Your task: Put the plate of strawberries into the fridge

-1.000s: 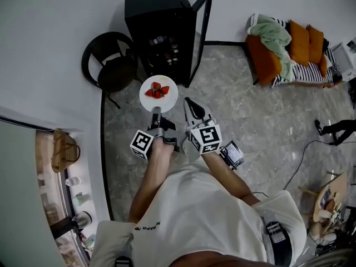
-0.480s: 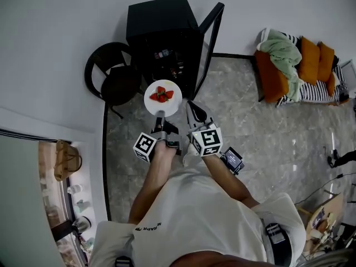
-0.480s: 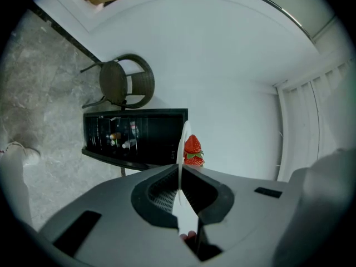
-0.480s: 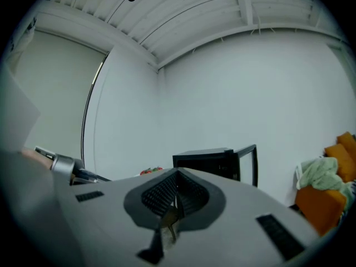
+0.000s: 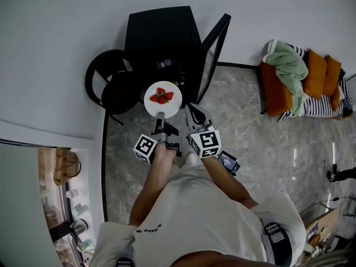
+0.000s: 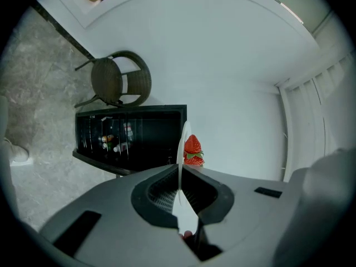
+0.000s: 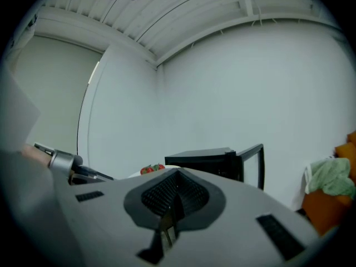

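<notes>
Your left gripper [image 5: 160, 121] is pinched tight on the rim of the white plate [image 5: 154, 105]. Red strawberries [image 5: 162, 95] sit on the plate. You hold it just in front of the open black fridge [image 5: 161, 29]. Your right gripper [image 5: 192, 110] is closed with nothing in it, beside the plate.

The right tool [image 7: 177, 177], jaws together, faces the open fridge [image 7: 206, 159], strawberries [image 7: 152, 169] at left.
</notes>
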